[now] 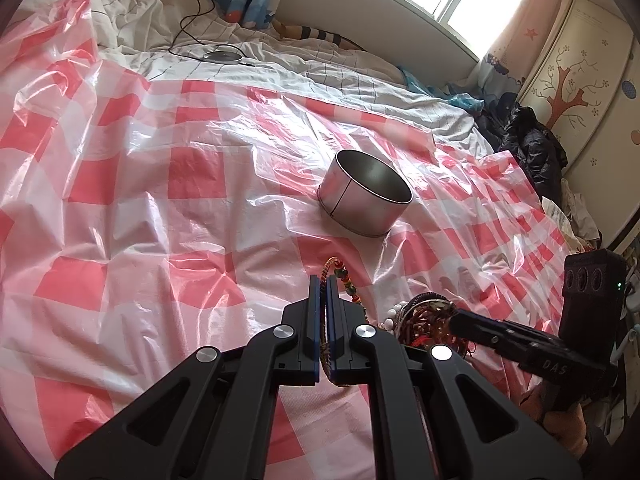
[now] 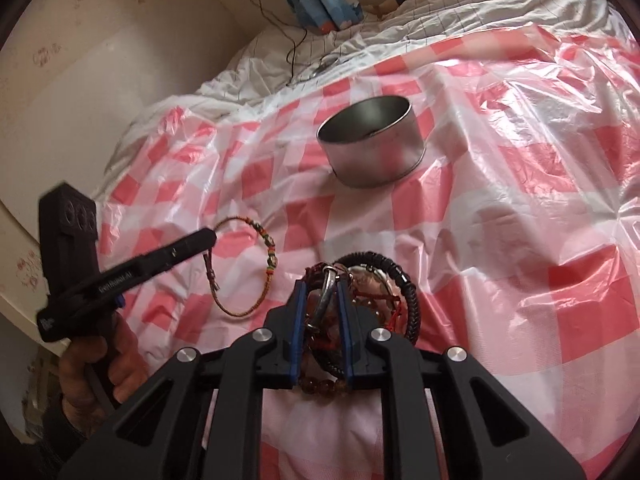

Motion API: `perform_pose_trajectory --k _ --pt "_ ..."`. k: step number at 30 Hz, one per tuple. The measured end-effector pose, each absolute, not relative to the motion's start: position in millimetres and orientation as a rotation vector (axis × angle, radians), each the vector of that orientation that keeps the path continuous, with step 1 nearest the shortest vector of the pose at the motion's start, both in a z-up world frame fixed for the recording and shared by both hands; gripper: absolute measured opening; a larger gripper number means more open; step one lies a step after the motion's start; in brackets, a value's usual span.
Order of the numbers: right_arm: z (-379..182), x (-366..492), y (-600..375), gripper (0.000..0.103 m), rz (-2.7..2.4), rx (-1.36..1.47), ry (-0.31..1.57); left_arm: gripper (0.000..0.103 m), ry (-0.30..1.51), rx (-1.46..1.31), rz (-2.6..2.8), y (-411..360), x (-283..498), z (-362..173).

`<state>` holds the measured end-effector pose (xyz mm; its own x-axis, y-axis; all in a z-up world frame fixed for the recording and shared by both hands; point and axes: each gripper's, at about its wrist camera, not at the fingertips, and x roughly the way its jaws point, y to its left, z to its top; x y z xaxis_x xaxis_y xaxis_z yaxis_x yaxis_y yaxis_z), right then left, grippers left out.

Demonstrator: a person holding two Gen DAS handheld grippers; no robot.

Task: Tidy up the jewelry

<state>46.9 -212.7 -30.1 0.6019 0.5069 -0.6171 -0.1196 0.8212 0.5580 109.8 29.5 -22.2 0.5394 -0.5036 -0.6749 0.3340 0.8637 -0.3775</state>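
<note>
The left gripper (image 1: 323,280) has its blue-lined fingers pinched almost together on a thin woven bracelet (image 2: 264,256), whose cord runs down the narrow slot between them. From the right wrist view, the bracelet's loop hangs out past those fingers: a multicoloured braid with small beads, its far side lying on the sheet, a short brown tail dangling just under the fingertips.

The right gripper (image 2: 322,286) sits just beside it, on the left gripper's right-hand side. Its jaws are drawn in narrow around a silver ring-shaped piece (image 2: 325,292) that stands up between the pads, on top of a tangled pile of jewelry (image 2: 384,280). That pile spreads outward from the fingers: a black coiled band curving round its far and right side, red cords across the middle, brown beads close under the gripper's body. In the left wrist view the pile shows as a dark knot right at the right gripper's tip.

Further ahead of both grippers, well apart from the pile, a round metal tin (image 1: 366,192) stands open on the bed. Everything rests on a crinkled red-and-white checked plastic sheet (image 1: 140,208), with white bedding (image 1: 280,64) beyond it.
</note>
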Motion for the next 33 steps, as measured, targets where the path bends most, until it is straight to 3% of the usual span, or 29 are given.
perform_pose_trajectory --k 7,13,16,20,24,31,33 --pt "-34.9 50.8 -225.8 0.016 0.345 0.557 0.882 0.003 0.859 -0.214 -0.510 30.7 110.8 -20.7" --pt "-17.6 41.1 -182.9 0.016 0.193 0.167 0.841 0.003 0.860 -0.213 -0.511 30.6 111.0 -20.7" --pt "-18.5 39.5 -177.7 0.016 0.167 0.103 0.838 0.003 0.860 -0.214 -0.512 30.2 111.0 -20.5" --pt "-23.1 41.6 -197.7 0.017 0.229 0.250 0.849 0.003 0.860 -0.213 -0.512 30.2 111.1 -20.5" --pt "-21.9 43.2 -216.8 0.004 0.289 0.405 0.829 0.002 0.860 -0.214 -0.512 29.7 111.1 -20.8" --pt "-41.0 54.4 -245.4 0.005 0.372 0.698 0.872 0.003 0.861 -0.214 -0.512 30.1 111.2 -20.6" --pt "-42.5 55.5 -248.7 0.014 0.361 0.717 0.876 0.003 0.861 -0.212 -0.512 30.2 111.2 -20.8"
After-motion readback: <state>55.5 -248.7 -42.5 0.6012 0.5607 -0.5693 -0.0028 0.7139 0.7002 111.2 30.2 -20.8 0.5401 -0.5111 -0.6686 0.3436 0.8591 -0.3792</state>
